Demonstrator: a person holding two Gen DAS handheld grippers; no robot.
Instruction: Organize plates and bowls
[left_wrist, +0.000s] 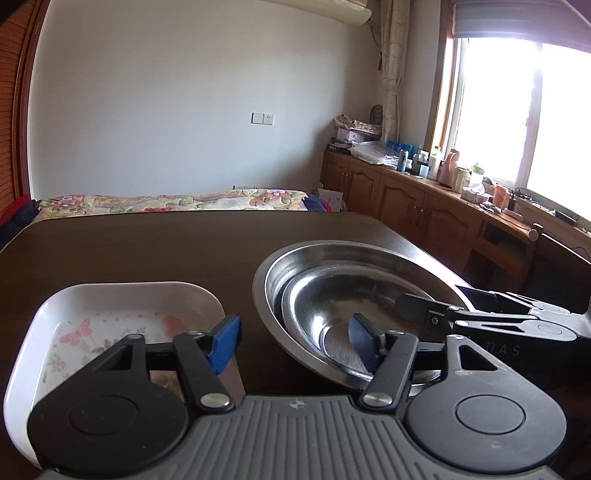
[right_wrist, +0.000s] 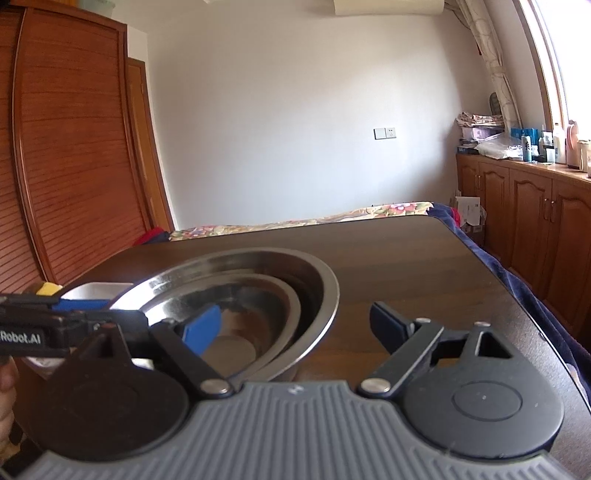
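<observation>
- Steel bowl (left_wrist: 332, 314): the smaller one, nested inside a larger steel bowl (left_wrist: 280, 273), both on the dark tabletop (left_wrist: 147, 251).
- White dish (left_wrist: 122, 306): butterfly print, just beside the bowls, apart from them.
- Left gripper (left_wrist: 295, 336): jaws spread wide, straddling the large bowl's near rim, gripping nothing.
- Right gripper (right_wrist: 295, 325): jaws spread wide across the same bowl's rim, empty.

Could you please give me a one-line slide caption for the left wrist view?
Open left gripper straddles the rim of nested steel bowls, white floral dish at left.
</observation>
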